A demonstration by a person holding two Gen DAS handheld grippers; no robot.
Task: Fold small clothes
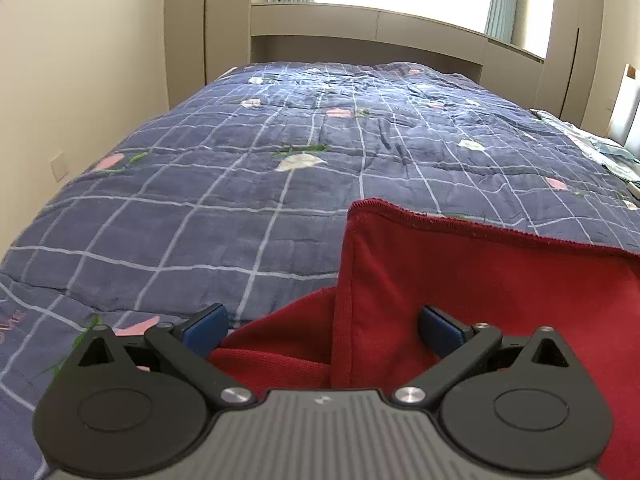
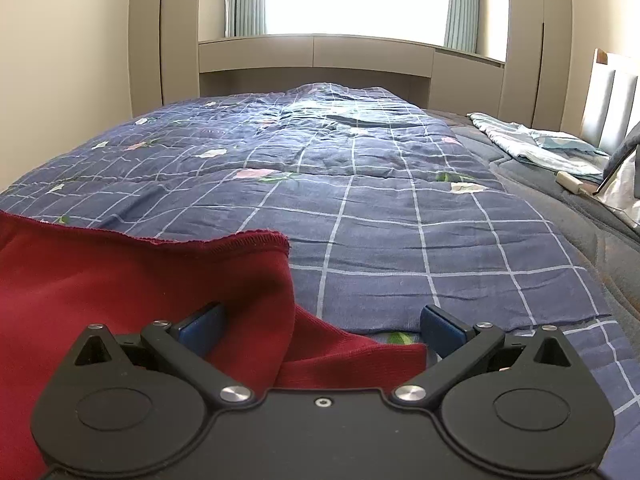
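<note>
The red garment (image 1: 480, 300) lies on the quilt (image 1: 240, 200) of the bed, stretched sideways between the 2 grippers, its long hemmed edge running across both views. The left gripper (image 1: 322, 326) has its jaws apart, straddling the garment's left end: a folded vertical edge stands between the jaws, slightly right of their midline, and the cloth runs off to the right. The right gripper (image 2: 320, 328) also has its jaws apart, and the garment's right end (image 2: 160, 280) sits between them, filling the left half of the gap and reaching toward the right pad. Its upper corner lies just ahead of the jaws, left of center. Neither pair is clamped on anything. Each gripper seems equally near its own end, so the coming pinch likely turns on both closing where they are, on the layered cloth low between the pads.
</note>
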